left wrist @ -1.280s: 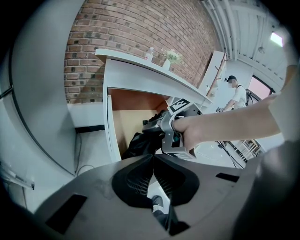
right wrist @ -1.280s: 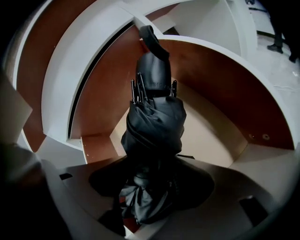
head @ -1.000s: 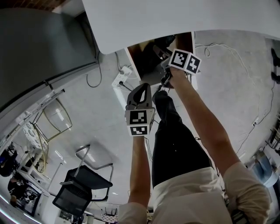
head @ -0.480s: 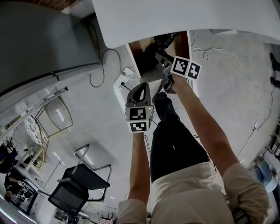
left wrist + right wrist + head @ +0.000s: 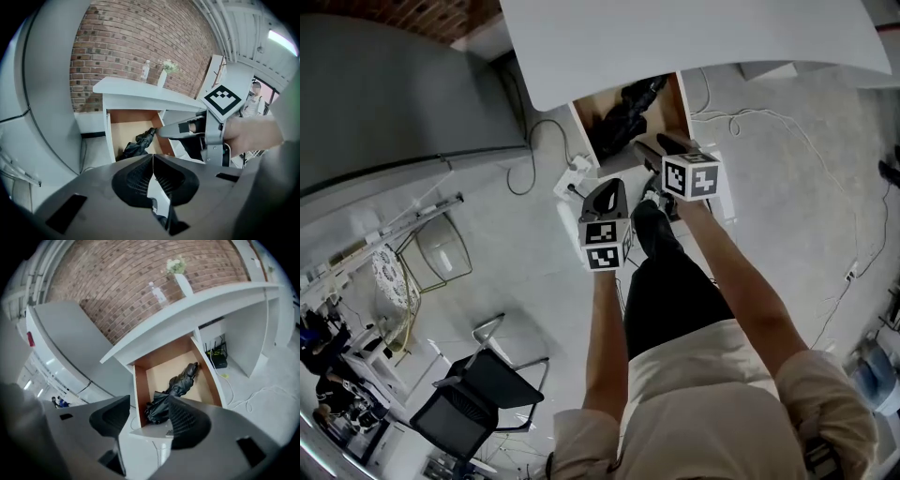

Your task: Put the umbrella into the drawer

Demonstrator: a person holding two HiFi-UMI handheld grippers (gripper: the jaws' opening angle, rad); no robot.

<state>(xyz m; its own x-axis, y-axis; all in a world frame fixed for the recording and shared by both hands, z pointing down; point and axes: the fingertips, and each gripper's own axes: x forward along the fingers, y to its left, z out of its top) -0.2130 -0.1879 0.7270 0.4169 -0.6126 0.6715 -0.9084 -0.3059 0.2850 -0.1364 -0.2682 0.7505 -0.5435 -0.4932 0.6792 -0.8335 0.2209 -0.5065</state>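
Observation:
The black folded umbrella (image 5: 628,101) lies inside the open wooden drawer (image 5: 675,94) under the white table top. From the right gripper view the umbrella (image 5: 174,391) stretches along the drawer floor (image 5: 208,376), behind the white drawer front (image 5: 150,431). My right gripper (image 5: 645,148) hovers just in front of the drawer, open and empty (image 5: 149,417). Lower left of it, my left gripper (image 5: 604,189) stays short of the drawer, shut on nothing (image 5: 153,157). In the left gripper view I see the umbrella (image 5: 138,143) and the right gripper (image 5: 180,128) beside it.
The white table top (image 5: 694,37) overhangs the drawer; a vase (image 5: 180,280) and a bottle (image 5: 157,291) stand on it by the brick wall. A power strip (image 5: 575,173) and cables (image 5: 787,127) lie on the floor. A router (image 5: 216,357) sits under the desk. A chair (image 5: 478,394) stands behind left.
My right gripper has drawn back out of the drawer toward me. The umbrella stays lying in the drawer. The left gripper has barely moved.

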